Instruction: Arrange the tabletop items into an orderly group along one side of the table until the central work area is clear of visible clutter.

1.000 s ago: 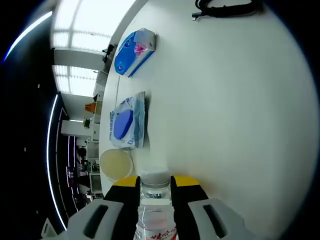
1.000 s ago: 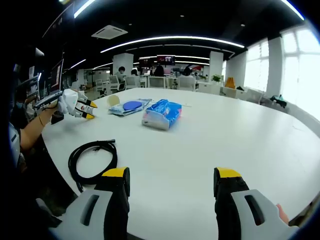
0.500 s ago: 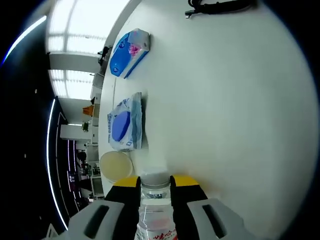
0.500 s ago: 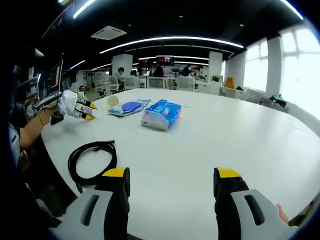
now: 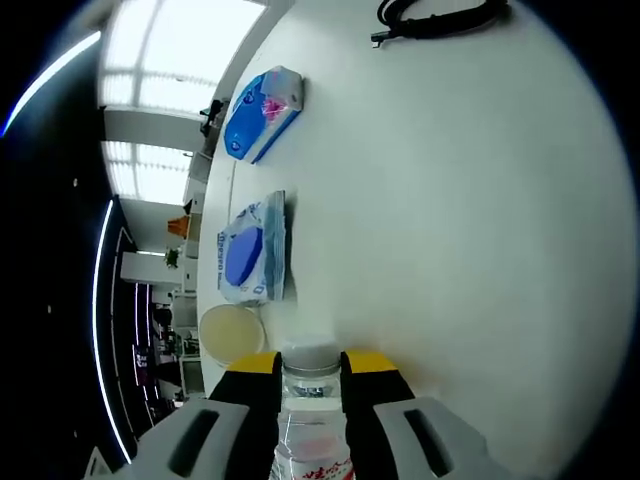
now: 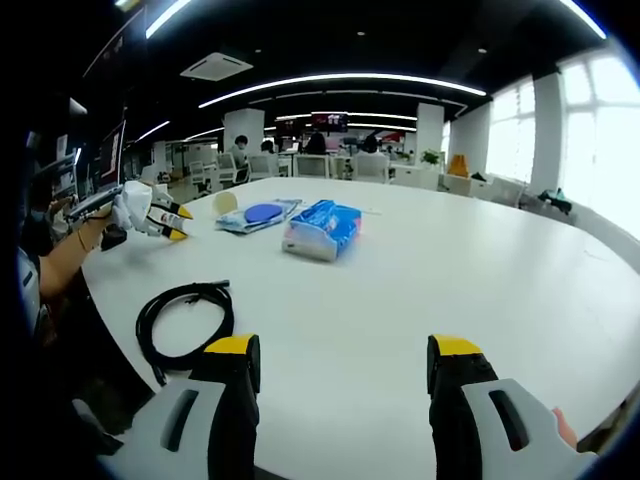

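The left gripper (image 5: 311,372) is clamped on a clear bottle (image 5: 310,420), apparently water. The right gripper (image 6: 343,355) hovers over the white table (image 6: 480,270), jaws wide apart.

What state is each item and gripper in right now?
Left gripper: shut on water bottle.
Water bottle: capped, held.
Right gripper: open, holding nothing.
Black cable: coiled, lying on the table.
Wipes pack: lying flat.
Tissue pack: resting on the table.
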`<control>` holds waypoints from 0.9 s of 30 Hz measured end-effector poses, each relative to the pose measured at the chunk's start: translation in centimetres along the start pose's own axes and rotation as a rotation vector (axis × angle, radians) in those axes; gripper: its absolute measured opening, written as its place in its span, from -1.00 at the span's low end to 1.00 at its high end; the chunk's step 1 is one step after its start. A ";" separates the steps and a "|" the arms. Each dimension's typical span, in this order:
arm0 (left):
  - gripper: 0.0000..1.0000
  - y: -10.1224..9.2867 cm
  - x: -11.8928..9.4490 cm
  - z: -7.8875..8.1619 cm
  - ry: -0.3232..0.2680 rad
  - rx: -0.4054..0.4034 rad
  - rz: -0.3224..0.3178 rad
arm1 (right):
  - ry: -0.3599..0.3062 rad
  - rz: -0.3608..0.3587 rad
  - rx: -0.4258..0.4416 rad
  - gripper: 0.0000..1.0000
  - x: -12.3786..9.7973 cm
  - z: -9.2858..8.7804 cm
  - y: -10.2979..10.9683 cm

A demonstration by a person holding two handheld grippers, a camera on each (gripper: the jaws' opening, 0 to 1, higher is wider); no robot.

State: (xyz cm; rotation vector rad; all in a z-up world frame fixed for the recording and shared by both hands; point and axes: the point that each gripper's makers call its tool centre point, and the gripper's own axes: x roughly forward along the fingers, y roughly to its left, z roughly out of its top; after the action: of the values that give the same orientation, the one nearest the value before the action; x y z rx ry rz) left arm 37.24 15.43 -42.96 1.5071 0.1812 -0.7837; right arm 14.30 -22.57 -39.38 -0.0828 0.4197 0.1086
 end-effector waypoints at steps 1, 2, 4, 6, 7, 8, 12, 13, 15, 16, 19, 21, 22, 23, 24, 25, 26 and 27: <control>-0.58 0.0 0.0 0.0 0.000 -0.001 -0.001 | 0.002 0.001 -0.001 0.30 0.0 0.0 0.0; -0.58 0.0 0.0 0.0 0.001 0.002 -0.001 | 0.002 0.001 0.000 0.30 0.0 0.0 0.0; -0.58 0.0 0.0 0.0 0.002 0.004 -0.003 | 0.007 0.001 -0.003 0.30 0.0 -0.1 0.0; -0.58 0.0 0.0 0.0 0.001 0.006 -0.005 | 0.009 0.004 -0.005 0.30 0.1 -0.2 0.1; -0.58 0.0 0.0 0.0 -0.001 0.005 -0.007 | 0.011 0.004 -0.004 0.30 0.1 -0.2 0.1; -0.58 0.0 0.0 0.0 -0.002 0.003 -0.009 | 0.011 0.004 -0.003 0.30 0.1 -0.2 0.1; -0.58 0.0 0.0 0.0 -0.008 -0.005 -0.015 | 0.017 0.001 -0.003 0.29 0.1 -0.4 0.0; -0.58 0.0 -0.1 0.0 -0.010 -0.005 -0.017 | 0.017 0.001 -0.001 0.29 0.1 -0.4 0.0; -0.58 0.0 -0.1 0.0 -0.013 -0.008 -0.023 | 0.014 0.000 0.002 0.29 0.1 -0.4 -0.1; -0.58 0.1 -0.2 0.0 -0.016 -0.013 -0.022 | 0.012 -0.001 0.002 0.29 0.0 -0.3 -0.1; -0.58 0.3 -0.3 0.0 -0.022 -0.025 -0.020 | 0.013 -0.003 0.003 0.29 0.0 -0.4 -0.2; -0.58 0.3 -0.3 0.0 -0.024 -0.026 -0.025 | 0.014 -0.003 0.003 0.29 0.0 -0.4 -0.1; -0.58 0.3 -0.3 0.1 -0.024 -0.024 -0.025 | 0.014 -0.003 0.004 0.29 0.0 -0.4 -0.2; -0.58 0.3 -0.3 0.1 -0.025 -0.025 -0.027 | 0.014 -0.003 0.005 0.29 0.0 -0.5 -0.2; -0.58 0.3 -0.4 0.1 -0.025 -0.026 -0.027 | 0.014 -0.003 0.005 0.29 0.0 -0.5 -0.2; -0.58 0.3 -0.4 0.1 -0.026 -0.026 -0.026 | 0.016 -0.004 0.004 0.29 0.0 -0.5 -0.2; -0.58 0.3 -0.4 0.1 -0.026 -0.028 -0.027 | 0.015 -0.004 0.004 0.29 0.1 -0.5 -0.2; -0.58 0.3 -0.4 0.1 -0.026 -0.026 -0.028 | 0.014 -0.004 0.005 0.29 0.1 -0.5 -0.2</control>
State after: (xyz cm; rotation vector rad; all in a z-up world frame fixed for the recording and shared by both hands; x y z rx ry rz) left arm 37.06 15.42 -42.48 1.4716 0.1931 -0.8200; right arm 14.19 -22.83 -39.81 -0.0791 0.4341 0.1034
